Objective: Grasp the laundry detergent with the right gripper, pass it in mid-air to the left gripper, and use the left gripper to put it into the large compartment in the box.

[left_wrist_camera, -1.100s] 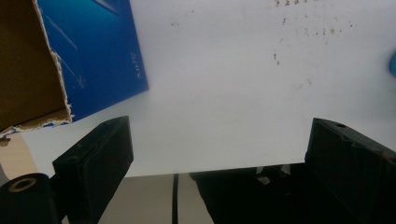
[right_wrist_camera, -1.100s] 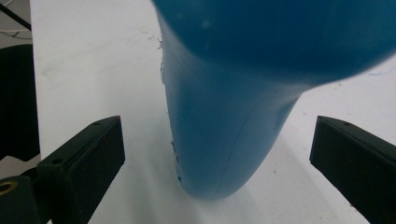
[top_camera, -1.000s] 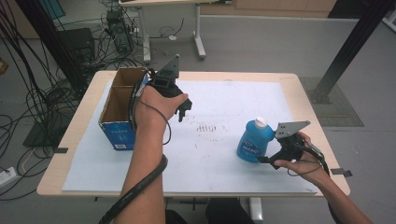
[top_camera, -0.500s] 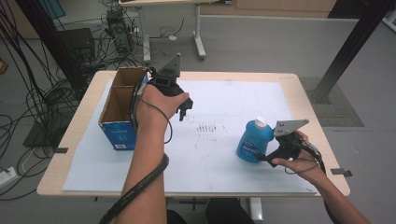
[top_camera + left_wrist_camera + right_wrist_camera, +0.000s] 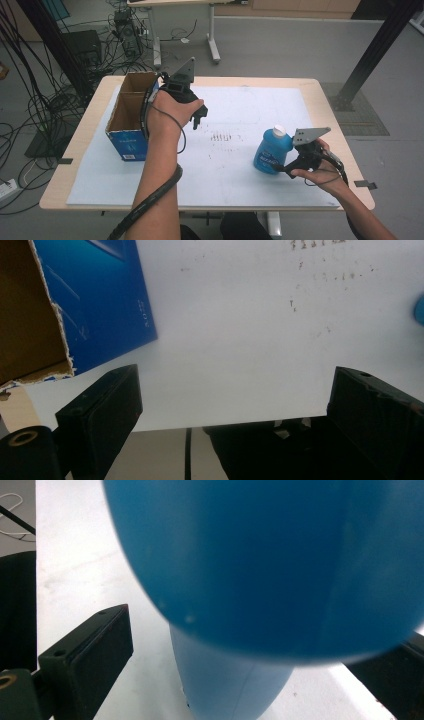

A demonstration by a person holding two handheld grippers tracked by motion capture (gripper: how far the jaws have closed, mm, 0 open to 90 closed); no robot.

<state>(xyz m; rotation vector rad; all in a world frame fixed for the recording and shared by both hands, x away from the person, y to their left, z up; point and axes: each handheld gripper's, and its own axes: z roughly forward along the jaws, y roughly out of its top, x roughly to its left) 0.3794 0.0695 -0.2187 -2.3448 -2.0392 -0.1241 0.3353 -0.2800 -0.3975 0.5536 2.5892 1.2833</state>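
Little has shifted over the last second: the right gripper (image 5: 289,167) keeps its place at the near right of the desk (image 5: 330,107), beside the blue bottle (image 5: 270,150), and the left gripper (image 5: 196,114) has barely drifted from its spot by the cardboard box (image 5: 131,116).

Nearest, the right fingers (image 5: 90,655) stand wide apart with the bottle (image 5: 260,570) between them. One finger is clear of the plastic; the other sits at the frame's edge, so contact there cannot be told. The bottle stands upright, white cap up, long axis vertical, straight ahead of those fingers, and the right hand is by far the nearer to it.

Farther off, the left fingers (image 5: 100,410) are spread wide and empty above the white sheet (image 5: 240,340), the box's blue wall (image 5: 100,295) just beside them.

The bottle's label is too blurred to read, and the box's inside is partly hidden.
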